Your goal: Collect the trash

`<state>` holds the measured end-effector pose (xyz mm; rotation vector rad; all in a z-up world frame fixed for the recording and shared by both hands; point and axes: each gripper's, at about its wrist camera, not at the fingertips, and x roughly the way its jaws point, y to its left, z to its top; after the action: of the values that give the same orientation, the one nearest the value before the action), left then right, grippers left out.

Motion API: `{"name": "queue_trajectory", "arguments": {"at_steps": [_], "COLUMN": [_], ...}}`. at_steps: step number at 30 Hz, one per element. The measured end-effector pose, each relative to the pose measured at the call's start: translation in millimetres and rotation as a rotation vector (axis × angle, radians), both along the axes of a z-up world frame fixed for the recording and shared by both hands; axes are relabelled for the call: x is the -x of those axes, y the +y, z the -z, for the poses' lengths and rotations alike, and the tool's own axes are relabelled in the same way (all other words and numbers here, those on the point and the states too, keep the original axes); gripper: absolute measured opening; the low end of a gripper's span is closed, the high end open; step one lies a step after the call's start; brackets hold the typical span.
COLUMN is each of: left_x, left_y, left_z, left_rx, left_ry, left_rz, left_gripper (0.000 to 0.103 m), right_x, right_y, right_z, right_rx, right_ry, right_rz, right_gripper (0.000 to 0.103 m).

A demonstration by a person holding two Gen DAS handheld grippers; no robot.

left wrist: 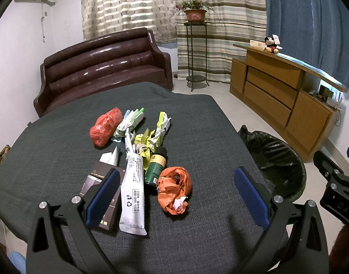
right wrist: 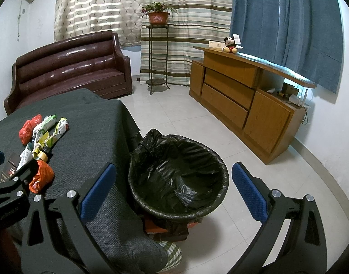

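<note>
Trash lies in a loose pile on our round table (left wrist: 48, 150) under its dark grey woven cloth, and only the left wrist view spreads it out plainly: one crumpled orange plastic bag (left wrist: 174, 188) nearest us, one crumpled red plastic bag (left wrist: 106, 126) at the far side, one dark green bottle with a black cap (left wrist: 156, 166) lying on its side, one long white printed pouch (left wrist: 132, 191) just beside the bottle, one dark flat carton (left wrist: 99, 189), and a tangle of yellow-green and white wrappers (left wrist: 151, 132) we cannot count. The right wrist view shows what the left barely catches, the inside of the one round bin lined with a black plastic bag (right wrist: 179, 171), standing on the pale tiled floor just beside the table edge, with only the liner visible inside. We hold our left gripper (left wrist: 176, 194) low over the near side of the table, its blue-padded jaws spread wide to either side of the pouch, bottle and orange bag, gripping nothing. Our right gripper (right wrist: 173, 196) hangs off the table's edge above the bin, jaws equally wide apart and holding nothing.
</note>
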<state>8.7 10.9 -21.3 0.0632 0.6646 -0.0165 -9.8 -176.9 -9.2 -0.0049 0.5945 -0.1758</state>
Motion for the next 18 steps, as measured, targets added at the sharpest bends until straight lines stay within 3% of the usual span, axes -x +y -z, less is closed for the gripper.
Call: {"name": "queue_trajectory", "arguments": {"at_steps": [10,15,18], "left_x": [4,9,13], "left_y": [49,84,96], "left_z": [0,-1,-4], "left_rx": [-0.042,-0.059,-0.08], "left_ry": [0.019,0.03,0.025], "left_rz": [-0.049,-0.096,-0.116], "left_gripper": [0.097,0.097,0.097], "right_x": [-1,-7,-10], "right_y": [24,49,67], "right_z": [9,10,9], "right_rx": [-0.011,-0.024,-0.041], "right_ry": [0.017,0.043,0.055], "right_rz": [-0.044,-0.1,-0.14], "right_gripper": [0.098,0.087,0.086]}}
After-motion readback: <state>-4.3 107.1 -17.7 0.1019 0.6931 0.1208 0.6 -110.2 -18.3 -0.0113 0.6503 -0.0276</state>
